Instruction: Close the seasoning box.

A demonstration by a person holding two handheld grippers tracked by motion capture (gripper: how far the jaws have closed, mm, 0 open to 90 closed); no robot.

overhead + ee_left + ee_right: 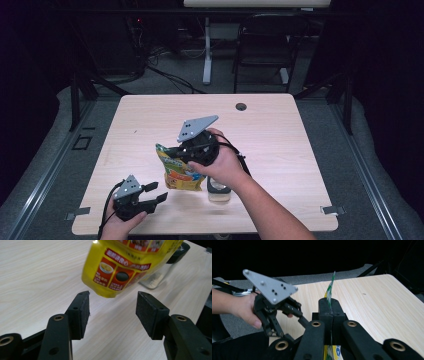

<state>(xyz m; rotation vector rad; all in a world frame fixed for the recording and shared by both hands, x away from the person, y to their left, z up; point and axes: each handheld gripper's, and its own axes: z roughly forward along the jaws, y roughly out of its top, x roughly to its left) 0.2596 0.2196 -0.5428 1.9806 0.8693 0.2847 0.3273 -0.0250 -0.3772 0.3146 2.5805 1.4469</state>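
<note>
right gripper (329,312) pinches the pouch (176,170) by its top edge, holding it upright above the table (280,150). left gripper (112,312) gapes empty just below the pouch's bottom, beside a jar (218,189).

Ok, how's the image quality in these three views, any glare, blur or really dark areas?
High view: the table is evenly lit, the room behind very dark, and the yellow snack pouch looks soft. Left gripper view: glare at the pouch's top edge, its print sharp, the glass jar behind it blurred. Right gripper view: black background, the right tongs close and slightly soft.
</note>
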